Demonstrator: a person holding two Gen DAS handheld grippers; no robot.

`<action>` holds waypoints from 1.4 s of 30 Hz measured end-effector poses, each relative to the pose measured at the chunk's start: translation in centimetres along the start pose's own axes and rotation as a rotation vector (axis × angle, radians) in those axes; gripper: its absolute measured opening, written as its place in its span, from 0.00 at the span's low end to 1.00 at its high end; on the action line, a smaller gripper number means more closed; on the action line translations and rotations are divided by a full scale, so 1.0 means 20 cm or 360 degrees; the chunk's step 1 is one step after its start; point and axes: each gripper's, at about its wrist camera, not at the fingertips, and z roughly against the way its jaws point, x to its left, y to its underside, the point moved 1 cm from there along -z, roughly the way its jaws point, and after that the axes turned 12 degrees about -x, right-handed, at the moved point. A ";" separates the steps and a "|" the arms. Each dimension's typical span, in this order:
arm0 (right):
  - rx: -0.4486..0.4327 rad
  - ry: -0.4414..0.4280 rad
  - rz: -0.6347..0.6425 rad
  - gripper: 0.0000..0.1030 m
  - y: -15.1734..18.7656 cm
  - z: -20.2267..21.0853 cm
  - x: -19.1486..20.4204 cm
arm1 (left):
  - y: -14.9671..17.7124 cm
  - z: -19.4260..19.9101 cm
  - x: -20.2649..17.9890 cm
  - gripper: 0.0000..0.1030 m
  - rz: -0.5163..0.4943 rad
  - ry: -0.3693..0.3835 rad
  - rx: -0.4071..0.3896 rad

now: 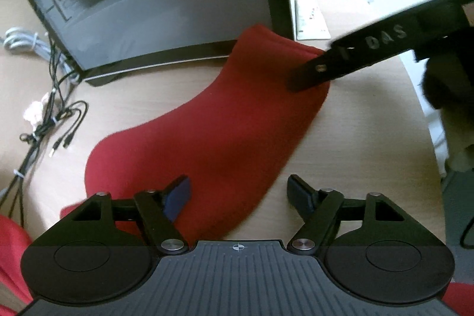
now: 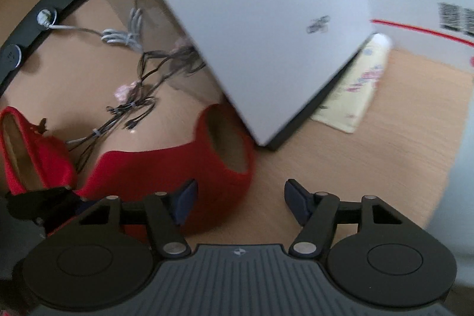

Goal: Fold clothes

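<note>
A red sock (image 1: 189, 144) lies flat on the wooden counter (image 1: 361, 120), cuff toward a white box (image 2: 254, 28). The left tongs (image 1: 238, 194) gape empty over its toe; the right tongs (image 2: 240, 200) stand open beside the cuff.

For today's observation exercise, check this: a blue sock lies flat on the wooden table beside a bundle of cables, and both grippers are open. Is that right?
One detail is wrong: the sock is red, not blue, as the left wrist view shows. It does lie on the wooden table beside the cables, and the left gripper and right gripper are both open.
</note>
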 end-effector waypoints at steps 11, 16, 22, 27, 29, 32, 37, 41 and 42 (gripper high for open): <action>0.0031 -0.0343 -0.0215 0.56 -0.10 -0.05 0.12 | -0.06 -0.08 -0.04 0.92 0.0091 -0.0149 -0.0054; 0.0011 -0.0389 -0.0204 0.56 -0.14 -0.02 0.14 | -0.15 -0.14 -0.14 0.80 -0.0035 -0.0161 -0.0116; -0.0096 -0.0340 -0.0208 0.58 -0.16 0.11 0.12 | -0.17 -0.09 -0.07 0.17 0.0110 -0.0217 -0.0172; -0.0328 -0.0405 0.0012 0.85 -0.17 0.31 0.24 | -0.15 0.32 0.14 0.17 0.0452 -0.0425 -0.0426; -0.0280 -0.0440 0.0090 0.85 -0.16 0.31 0.29 | -0.13 0.54 0.26 0.17 0.0599 -0.0569 -0.0541; -0.0194 -0.0487 0.0218 0.85 -0.12 0.26 0.40 | 0.00 0.83 0.41 0.21 0.0774 -0.0842 -0.0630; -0.0034 -0.0600 0.0542 0.90 0.03 0.10 0.68 | 0.47 1.04 0.54 0.29 0.1234 -0.1083 -0.0527; 0.0118 -0.0631 0.0941 0.90 0.23 -0.01 0.97 | 0.79 1.00 0.59 0.32 0.1536 -0.1018 -0.0346; 0.0147 -0.0622 0.1058 0.90 0.29 -0.03 1.03 | 0.84 0.99 0.58 0.34 0.1576 -0.1001 -0.0332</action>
